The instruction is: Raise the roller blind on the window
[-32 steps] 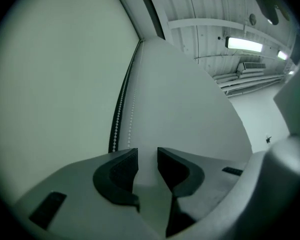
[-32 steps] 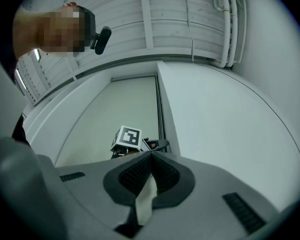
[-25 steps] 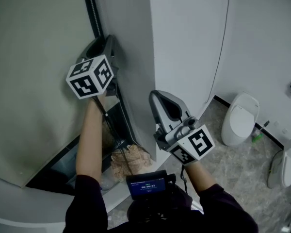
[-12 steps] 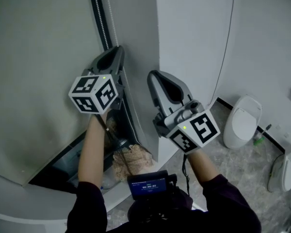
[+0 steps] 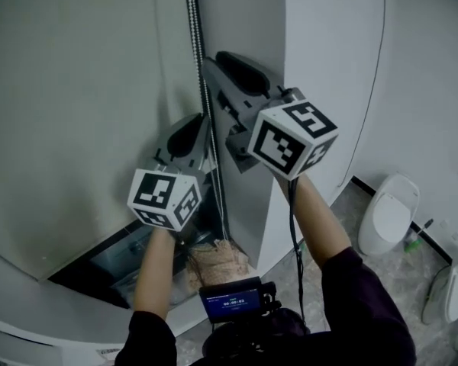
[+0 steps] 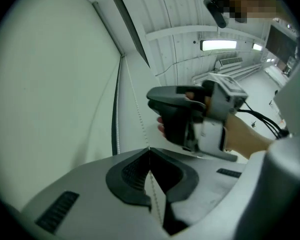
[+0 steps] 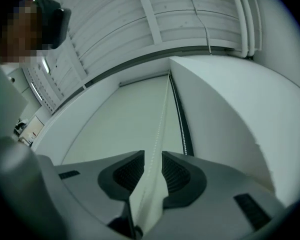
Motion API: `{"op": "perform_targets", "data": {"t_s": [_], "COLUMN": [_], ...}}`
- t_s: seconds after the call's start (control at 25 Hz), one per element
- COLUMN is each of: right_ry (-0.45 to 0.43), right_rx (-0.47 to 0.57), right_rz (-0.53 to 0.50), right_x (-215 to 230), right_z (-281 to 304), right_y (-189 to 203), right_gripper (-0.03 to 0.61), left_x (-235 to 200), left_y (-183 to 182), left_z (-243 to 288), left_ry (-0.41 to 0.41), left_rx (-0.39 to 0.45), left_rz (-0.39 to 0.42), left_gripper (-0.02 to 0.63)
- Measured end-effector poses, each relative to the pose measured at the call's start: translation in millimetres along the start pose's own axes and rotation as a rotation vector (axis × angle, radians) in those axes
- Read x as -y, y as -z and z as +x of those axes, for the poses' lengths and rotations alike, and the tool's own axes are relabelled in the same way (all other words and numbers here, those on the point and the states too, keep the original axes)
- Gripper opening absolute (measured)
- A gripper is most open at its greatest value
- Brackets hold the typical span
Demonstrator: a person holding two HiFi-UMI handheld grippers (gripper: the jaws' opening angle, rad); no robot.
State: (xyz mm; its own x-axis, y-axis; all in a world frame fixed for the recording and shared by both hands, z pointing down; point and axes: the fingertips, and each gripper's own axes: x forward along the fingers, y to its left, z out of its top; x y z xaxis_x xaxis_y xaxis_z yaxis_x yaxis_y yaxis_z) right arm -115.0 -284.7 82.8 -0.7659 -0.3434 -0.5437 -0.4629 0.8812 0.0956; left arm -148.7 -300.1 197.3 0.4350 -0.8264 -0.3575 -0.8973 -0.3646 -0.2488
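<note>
The pale grey-green roller blind covers the window on the left. Its white bead chain hangs along the blind's right edge, beside a dark frame strip. My left gripper points up and is shut on the chain, which runs through its closed tips. My right gripper is higher on the same chain. Its jaws stand a little apart in the right gripper view, with the chain running between them and no pad pressing on it. The left gripper view shows the right gripper just above.
A white wall column stands right of the chain. Below the blind, the open window sill holds rubble. A toilet and a green bottle stand on the floor at right. A small screen hangs at my chest.
The right gripper has risen from below the left one to above it, up to the chain. The left gripper has come down along the chain.
</note>
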Motion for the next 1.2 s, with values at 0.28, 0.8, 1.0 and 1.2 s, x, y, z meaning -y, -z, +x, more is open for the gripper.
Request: {"op": "perform_targets", "data": {"t_s": [0.28, 0.8, 1.0, 1.2], "right_ry": [-0.018, 0.069, 0.063, 0.053], "right_rx": [0.016, 0.047, 0.031, 0.037], "right_rz": [0.099, 0.01, -0.008, -0.029], "right_x": [14.1, 19.6, 19.1, 14.8], "right_z": [36.6, 38.3, 35.8, 28.4], "right_y": [-23.4, -25.2, -26.0, -31.6], "right_gripper": [0.094, 0.022, 0.015, 0.015], "left_x": [55.5, 70.6, 69.8, 46.4], "left_y": [76.9, 113.0, 110.8, 101.4], "left_z": [-25.1, -53.2, -56.8, -65.8], "left_ry": [0.102, 0.132, 0.138, 0.117], "left_rx": [-0.152, -0.195, -0.177, -0.125], "left_rz": [-0.047, -0.092, -0.125, -0.201], "left_gripper": [0.012, 0.012, 0.012, 0.014]}}
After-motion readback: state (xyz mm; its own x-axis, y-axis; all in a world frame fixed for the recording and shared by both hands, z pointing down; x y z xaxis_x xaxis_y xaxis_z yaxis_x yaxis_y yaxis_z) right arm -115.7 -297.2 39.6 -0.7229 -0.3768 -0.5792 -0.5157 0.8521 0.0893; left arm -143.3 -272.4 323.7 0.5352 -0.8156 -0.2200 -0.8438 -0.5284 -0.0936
